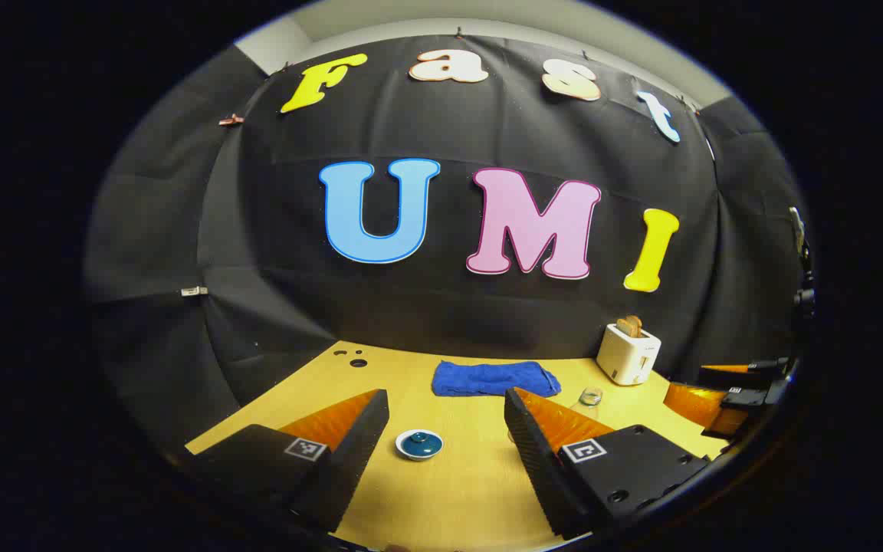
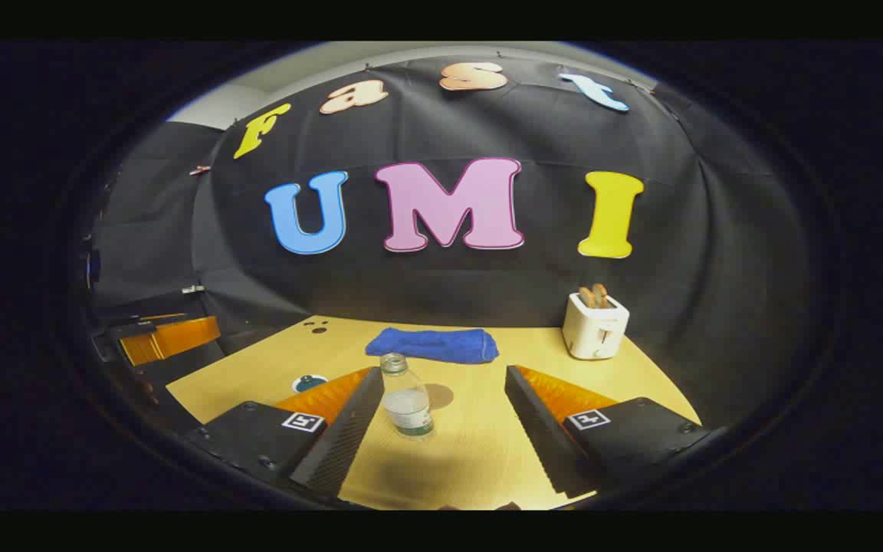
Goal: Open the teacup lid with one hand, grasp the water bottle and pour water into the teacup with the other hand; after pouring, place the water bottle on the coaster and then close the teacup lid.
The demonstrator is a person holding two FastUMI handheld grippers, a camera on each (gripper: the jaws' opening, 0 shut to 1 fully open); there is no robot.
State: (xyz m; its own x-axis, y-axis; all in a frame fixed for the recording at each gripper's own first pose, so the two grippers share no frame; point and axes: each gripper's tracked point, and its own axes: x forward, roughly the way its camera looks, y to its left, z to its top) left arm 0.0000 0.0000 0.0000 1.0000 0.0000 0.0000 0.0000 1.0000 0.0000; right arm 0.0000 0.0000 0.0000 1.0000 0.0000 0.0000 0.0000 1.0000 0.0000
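Observation:
The teacup [image 1: 418, 444] is a low white cup with a dark blue lid on it. It stands on the wooden table just ahead of my left gripper [image 1: 445, 399], between its open, empty fingers. In the right gripper view the teacup [image 2: 309, 382] peeks out beside the left finger. A clear uncapped water bottle [image 2: 407, 399], partly filled, stands upright between the fingers of my open right gripper [image 2: 444, 373], close to the left finger and untouched. Behind it lies a round tan disc [image 2: 439, 395] that looks like the coaster. The bottle's top [image 1: 591, 396] shows past my left gripper's right finger.
A folded blue towel [image 2: 432, 345] lies at the back of the table [image 2: 487, 452]. A white toaster [image 2: 595, 326] holding bread stands at the back right. Small holes [image 1: 353, 359] mark the table's far left corner. The other gripper [image 1: 733, 395] sits off to the right in the left gripper view.

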